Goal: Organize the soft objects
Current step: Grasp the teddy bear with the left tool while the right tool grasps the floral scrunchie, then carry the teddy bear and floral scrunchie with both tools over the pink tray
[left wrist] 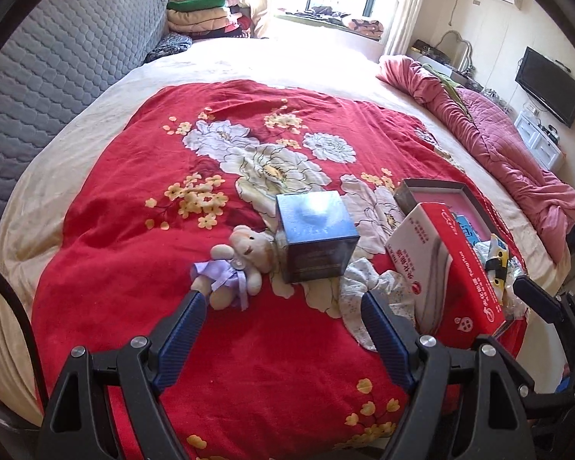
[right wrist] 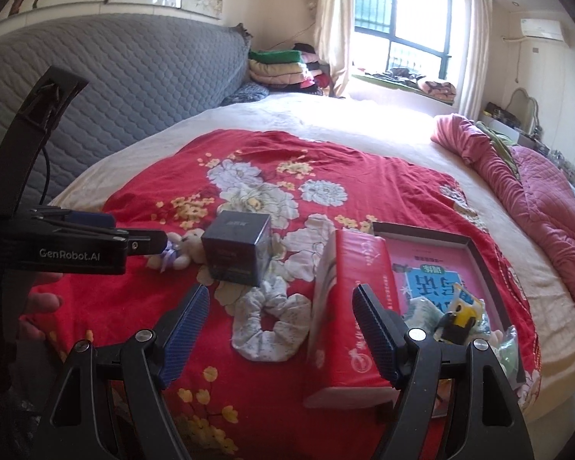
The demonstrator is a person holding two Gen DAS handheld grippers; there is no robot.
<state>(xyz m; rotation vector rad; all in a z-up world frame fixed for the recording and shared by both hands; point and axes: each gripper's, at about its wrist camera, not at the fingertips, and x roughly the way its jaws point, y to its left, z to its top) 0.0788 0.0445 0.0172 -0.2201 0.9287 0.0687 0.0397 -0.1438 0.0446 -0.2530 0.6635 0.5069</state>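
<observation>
Reading "GenRobot.AI" on left tool (right wrist: 149,243), middle left; both tools spread, empty (right tool (right wrist: 281,306) over scrunchie (right wrist: 266,322)).

Plush teddy bear (left wrist: 237,264); glossy blue box (left wrist: 316,235); soft cloth scrunchie (right wrist: 270,316); velvety red blanket (left wrist: 134,230); ribbed fingers (left wrist: 184,329).

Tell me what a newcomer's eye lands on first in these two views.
The red floral blanket spread over the bed dominates both views. On it, a dark blue cube box stands in the middle, with a small teddy bear in a lilac bow lying against its left side. To the right, a red tissue pack stands beside an open tray, with a pale scrunchie in front of the cube.
</observation>
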